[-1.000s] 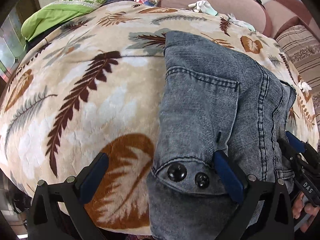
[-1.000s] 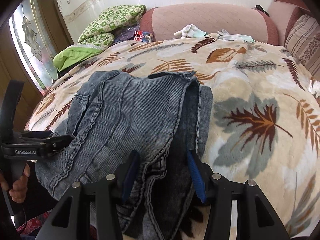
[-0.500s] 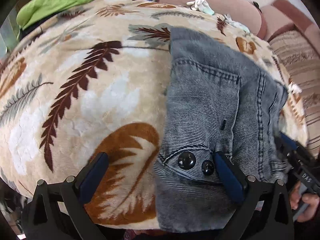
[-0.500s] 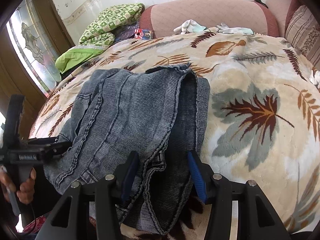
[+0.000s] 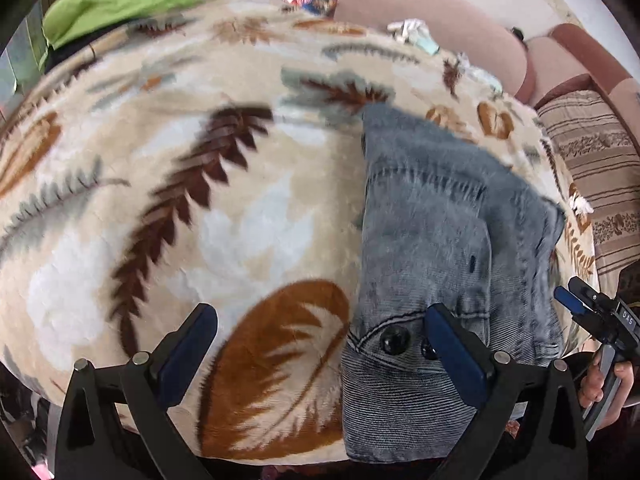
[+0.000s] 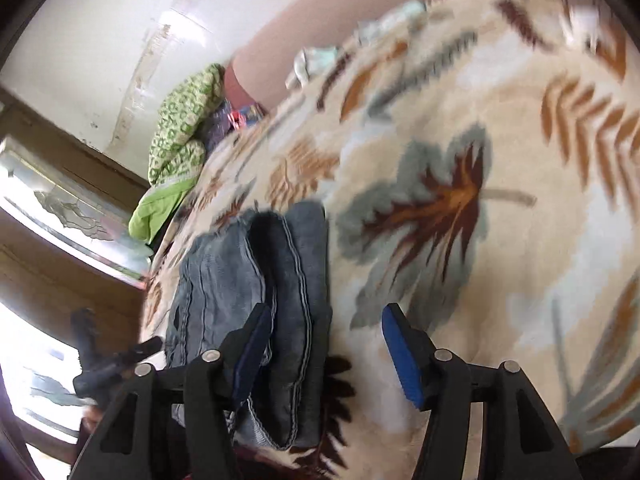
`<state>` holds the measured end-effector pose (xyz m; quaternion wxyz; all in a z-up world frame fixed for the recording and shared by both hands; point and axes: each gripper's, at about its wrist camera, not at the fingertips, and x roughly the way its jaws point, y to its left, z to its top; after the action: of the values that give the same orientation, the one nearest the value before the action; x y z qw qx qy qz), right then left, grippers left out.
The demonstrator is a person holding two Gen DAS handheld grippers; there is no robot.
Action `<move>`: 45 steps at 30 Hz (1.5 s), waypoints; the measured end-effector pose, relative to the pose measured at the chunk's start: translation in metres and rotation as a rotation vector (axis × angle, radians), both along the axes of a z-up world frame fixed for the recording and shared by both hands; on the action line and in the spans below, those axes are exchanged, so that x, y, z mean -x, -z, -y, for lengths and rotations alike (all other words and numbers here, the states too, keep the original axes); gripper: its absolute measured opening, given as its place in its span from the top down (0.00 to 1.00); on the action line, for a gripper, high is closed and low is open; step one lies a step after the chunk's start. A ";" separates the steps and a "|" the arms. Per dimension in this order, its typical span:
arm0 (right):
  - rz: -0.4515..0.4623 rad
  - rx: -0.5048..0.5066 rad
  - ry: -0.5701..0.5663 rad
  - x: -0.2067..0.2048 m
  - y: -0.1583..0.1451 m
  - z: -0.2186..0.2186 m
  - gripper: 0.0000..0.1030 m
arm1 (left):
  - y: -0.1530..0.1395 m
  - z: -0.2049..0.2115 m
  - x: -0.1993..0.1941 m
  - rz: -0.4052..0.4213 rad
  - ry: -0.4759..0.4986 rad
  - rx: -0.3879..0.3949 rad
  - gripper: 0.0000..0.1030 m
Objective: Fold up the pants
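Lying folded: pants (image 5: 432,240) on leaf-print blanket (image 5: 200,200); striped cushion (image 5: 592,168) near.

Faded blue-grey denim on the pants (image 5: 432,240), ribbed in fine lines, two black buttons (image 5: 394,338) at the waistband; beneath them a cream blanket (image 5: 248,216) printed with brown, rust and grey-green leaves; dusty pink headboard (image 5: 420,20) behind; lime green bedding (image 6: 176,136) with a green-and-white patterned side; a beige pillow (image 5: 592,168) striped in brown; blue pads (image 6: 400,356) on black jaws.
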<state>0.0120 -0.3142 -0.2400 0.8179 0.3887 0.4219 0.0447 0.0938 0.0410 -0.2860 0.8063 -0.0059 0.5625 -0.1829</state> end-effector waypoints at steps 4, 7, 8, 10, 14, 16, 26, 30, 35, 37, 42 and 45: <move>-0.015 -0.073 -0.072 -0.013 0.010 -0.012 0.40 | 0.006 0.003 -0.001 -0.027 0.005 0.044 0.00; -0.009 -0.085 -0.091 -0.020 0.013 -0.018 0.39 | 0.006 0.011 0.000 -0.018 0.042 0.029 0.00; -0.005 -0.111 -0.092 -0.023 0.016 -0.018 0.38 | 0.005 0.015 0.001 -0.012 0.057 0.027 0.00; 0.003 -0.168 -0.088 -0.030 0.022 -0.020 0.37 | 0.004 0.021 0.002 0.006 0.078 0.007 0.00; 0.019 -0.182 -0.095 -0.042 0.023 -0.027 0.35 | 0.003 0.032 -0.001 0.025 0.100 -0.014 0.00; 0.029 -0.167 -0.112 -0.048 0.021 -0.031 0.35 | 0.002 0.040 -0.003 0.040 0.092 -0.032 0.00; 0.050 -0.162 -0.178 -0.056 0.023 -0.046 0.35 | -0.001 0.082 0.014 0.261 0.052 -0.283 0.00; 0.046 -0.146 -0.185 -0.056 0.024 -0.047 0.34 | -0.003 0.090 0.020 0.336 0.080 -0.375 0.00; 0.044 -0.150 -0.184 -0.053 0.024 -0.044 0.35 | -0.004 0.093 0.020 0.354 0.086 -0.399 0.00; 0.046 -0.146 -0.185 -0.053 0.024 -0.045 0.35 | -0.005 0.094 0.021 0.351 0.082 -0.398 0.00; 0.052 -0.136 -0.187 -0.052 0.024 -0.046 0.35 | -0.005 0.094 0.022 0.353 0.082 -0.398 0.00; 0.057 -0.129 -0.187 -0.051 0.024 -0.046 0.35 | -0.004 0.094 0.021 0.351 0.081 -0.391 0.00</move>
<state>0.0630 -0.2678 -0.2636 0.7951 0.3979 0.4293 0.1589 0.0731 -0.0527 -0.2819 0.8694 0.2044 0.4384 -0.1011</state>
